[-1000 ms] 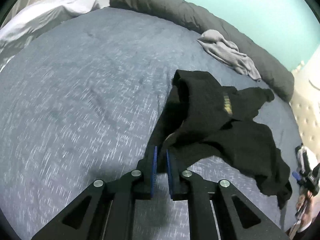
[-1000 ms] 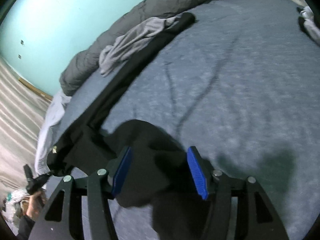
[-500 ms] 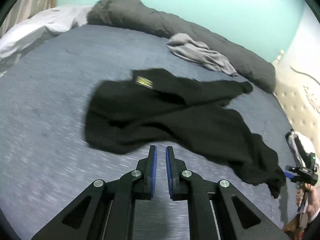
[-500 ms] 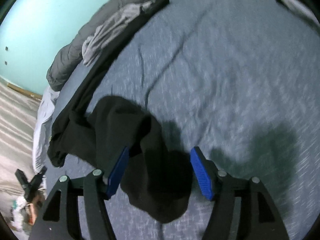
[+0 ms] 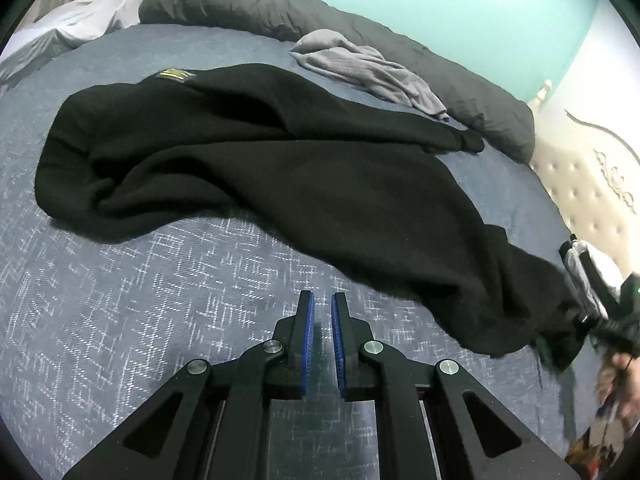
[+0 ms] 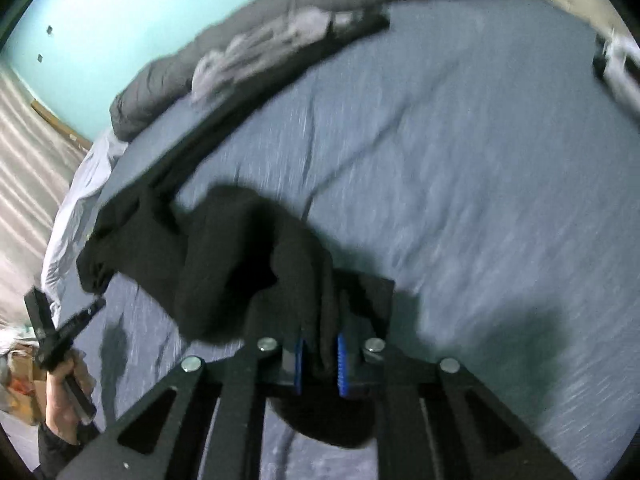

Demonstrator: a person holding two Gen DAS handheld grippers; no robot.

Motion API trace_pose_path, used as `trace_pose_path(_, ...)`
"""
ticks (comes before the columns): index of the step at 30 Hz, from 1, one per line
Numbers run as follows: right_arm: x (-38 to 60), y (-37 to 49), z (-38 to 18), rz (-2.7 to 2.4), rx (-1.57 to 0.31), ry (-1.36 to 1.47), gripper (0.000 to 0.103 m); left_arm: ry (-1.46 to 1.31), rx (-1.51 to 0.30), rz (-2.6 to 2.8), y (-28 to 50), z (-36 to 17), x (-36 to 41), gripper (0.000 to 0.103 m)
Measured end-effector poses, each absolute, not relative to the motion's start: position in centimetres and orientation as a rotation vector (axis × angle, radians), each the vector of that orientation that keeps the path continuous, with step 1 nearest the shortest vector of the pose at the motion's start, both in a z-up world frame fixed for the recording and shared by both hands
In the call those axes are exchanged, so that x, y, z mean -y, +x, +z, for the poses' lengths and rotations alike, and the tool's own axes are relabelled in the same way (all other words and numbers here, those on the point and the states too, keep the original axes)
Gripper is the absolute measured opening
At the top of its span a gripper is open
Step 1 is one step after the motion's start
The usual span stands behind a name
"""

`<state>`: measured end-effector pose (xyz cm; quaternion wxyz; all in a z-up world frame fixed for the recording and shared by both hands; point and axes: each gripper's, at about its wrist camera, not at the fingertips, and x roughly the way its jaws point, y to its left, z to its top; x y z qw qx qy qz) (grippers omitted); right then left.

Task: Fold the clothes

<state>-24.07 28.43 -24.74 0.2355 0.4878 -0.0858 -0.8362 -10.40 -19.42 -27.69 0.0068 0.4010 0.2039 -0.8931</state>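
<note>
**Right gripper closing on the black garment, left gripper empty**

Your right gripper (image 6: 320, 354) has a bunched fold of the black knitted garment (image 5: 280, 168) between its blue pads (image 6: 299, 364), and its jaws are closing on that fold, with only a narrow gap left and the cloth filling it. Your left gripper (image 5: 322, 320) holds nothing: its blue pads stand almost together over bare cover, just near of the garment's near edge.

The garment lies crumpled across the blue-grey woven bedcover (image 5: 120, 320), stretched from a rounded heap at the far left to the near right corner, where your right gripper pinches it. A small yellow label (image 5: 175, 75) shows on its far left part, and a narrow sleeve end reaches toward the far right.

Beyond it, a crumpled light grey garment (image 5: 360, 68) rests against a long dark grey rolled duvet (image 5: 248, 4) along the far edge of the bed. A white sheet (image 5: 76, 28) is bunched at the far left.
</note>
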Motion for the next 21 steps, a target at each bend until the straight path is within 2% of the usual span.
trace_pose_path(4,-29.8,-26.3,-20.0,-2.396,0.140,1.200,0.010,1.265,-0.636,-2.777,-11.1,-28.3,19.2,0.009)
trace_pose_path(7,-30.0,-27.2,-18.7,-2.416,0.035,1.142,0.010,1.262,-0.624,-2.788,-11.5,-28.3,18.6,0.008)
trace_pose_path(12,-29.5,-26.7,-23.5,-2.294,-0.035,1.283,0.010,1.264,-0.603,-2.801,-12.0,-27.8,18.0,0.008)
trace_pose_path(16,-29.9,-24.8,-27.5,-2.187,-0.005,1.385,0.011,1.251,-0.597,-2.794,-12.0,-27.5,18.3,0.008)
trace_pose_path(21,-30.5,-22.5,-27.9,-2.080,0.041,1.410,0.021,1.249,-0.612,-2.774,-11.9,-27.6,18.8,0.008)
